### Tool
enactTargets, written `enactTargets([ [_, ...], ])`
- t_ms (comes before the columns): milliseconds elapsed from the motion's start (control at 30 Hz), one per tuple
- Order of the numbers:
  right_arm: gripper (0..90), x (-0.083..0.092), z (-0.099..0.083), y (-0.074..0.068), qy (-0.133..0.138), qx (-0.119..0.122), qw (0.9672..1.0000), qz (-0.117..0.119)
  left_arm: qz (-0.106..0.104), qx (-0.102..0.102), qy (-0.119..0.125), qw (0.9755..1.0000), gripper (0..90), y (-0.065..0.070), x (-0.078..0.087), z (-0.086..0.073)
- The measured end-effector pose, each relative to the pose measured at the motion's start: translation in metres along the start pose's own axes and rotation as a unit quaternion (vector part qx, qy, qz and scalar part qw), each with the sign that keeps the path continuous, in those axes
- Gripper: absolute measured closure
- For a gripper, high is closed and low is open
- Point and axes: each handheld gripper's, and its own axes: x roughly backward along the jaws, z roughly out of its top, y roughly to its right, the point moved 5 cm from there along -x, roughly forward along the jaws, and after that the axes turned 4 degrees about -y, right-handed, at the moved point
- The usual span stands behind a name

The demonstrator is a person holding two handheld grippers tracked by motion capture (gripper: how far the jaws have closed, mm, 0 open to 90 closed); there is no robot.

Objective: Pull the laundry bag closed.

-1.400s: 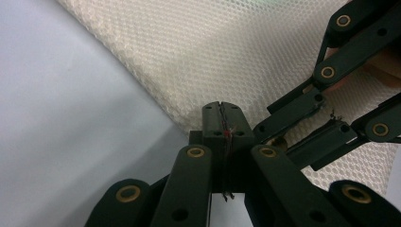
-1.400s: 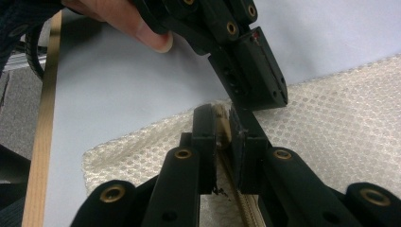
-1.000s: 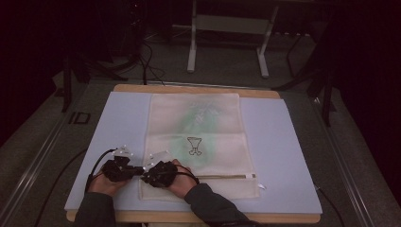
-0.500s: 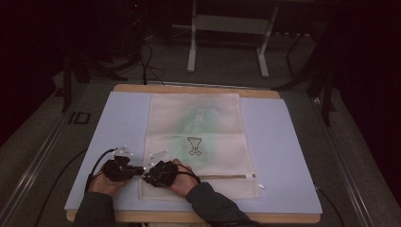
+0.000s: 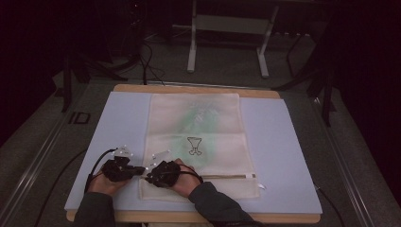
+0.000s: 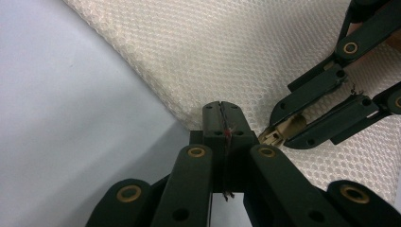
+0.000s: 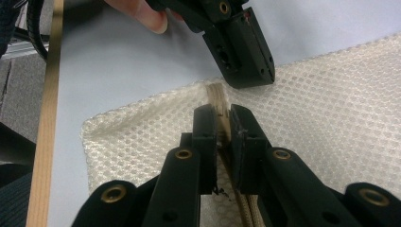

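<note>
The right gripper (image 7: 222,124) pinches the tan zipper pull (image 7: 218,101) of a cream mesh laundry bag (image 5: 196,142), its jaws pressed onto the tab at the bag's near-left corner. Just beside it, the left gripper (image 6: 221,124) is clamped on the bag's edge (image 6: 189,124) at the end of the zipper, a sliver of fabric caught between its jaws. The bag lies flat on the pale blue mat (image 5: 283,142) that covers the wooden table (image 5: 189,88), with its zipper line (image 5: 222,177) running right across the near end and a small goblet print (image 5: 194,145) at its centre. Judging by this hold, the step is drawing the zipper: it should go best if the left gripper anchors the corner firmly while the right pulls the tab level along the track, not upward, so the mesh does not bunch. Against the frames a second and half a second earlier, both hands and the bag sit in the same place.
</note>
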Motion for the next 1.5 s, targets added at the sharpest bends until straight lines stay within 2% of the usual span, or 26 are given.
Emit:
enactTargets([
  [1500, 82.2, 0.017, -0.014, 0.003, -0.024, 0.017, 0.9995, -0.010, 0.001, -0.005, 0.001, 1.0000, 89.8, 0.000, 0.000, 0.000],
])
